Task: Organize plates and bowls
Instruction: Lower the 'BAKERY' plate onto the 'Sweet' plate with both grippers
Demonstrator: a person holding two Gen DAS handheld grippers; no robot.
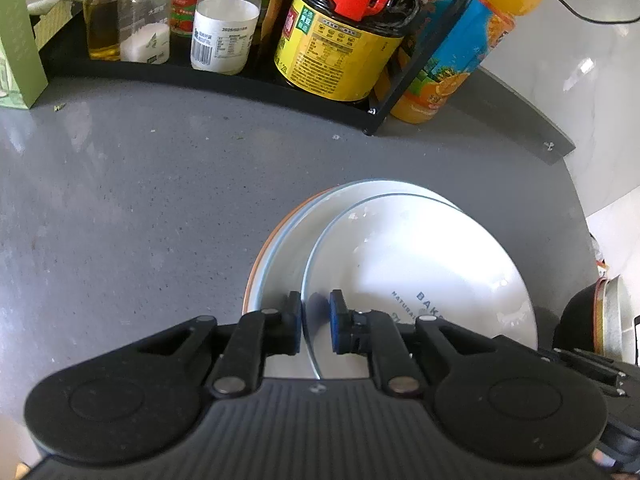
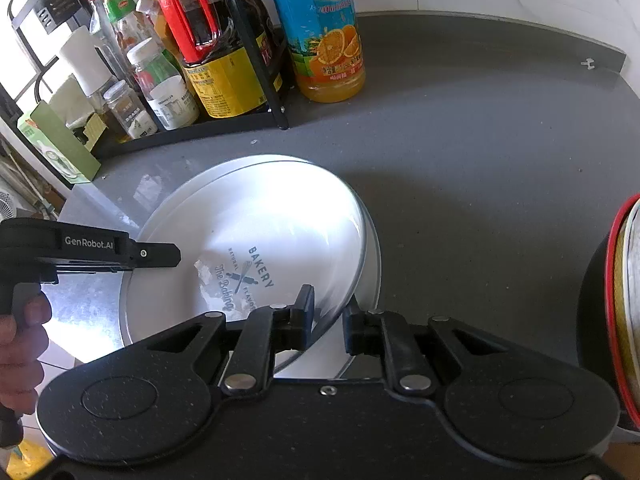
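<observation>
On the grey worktop (image 2: 480, 160), near centre, printed plate (image 2: 256, 240) sits on the plate stack (image 1: 280, 248). Left gripper (image 1: 316, 322) and right gripper (image 2: 328, 320) both straddle its rim, whether clamped I cannot tell. Bowls (image 2: 624, 312) at right not yet sorted.

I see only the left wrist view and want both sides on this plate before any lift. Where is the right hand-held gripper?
Observer: The right hand-held gripper straddles the near rim of the top plate, with one finger inside and one outside.
Operator: Is it clamped on the rim?
Observer: It doesn't look clamped. In the right wrist view there is space between the rim and the inner finger.
Operator: My view cuts off the print. What does it say?
Observer: The print reads BAKERY above a crossed whisk and rolling pin, with "The Baking" beside them.
</observation>
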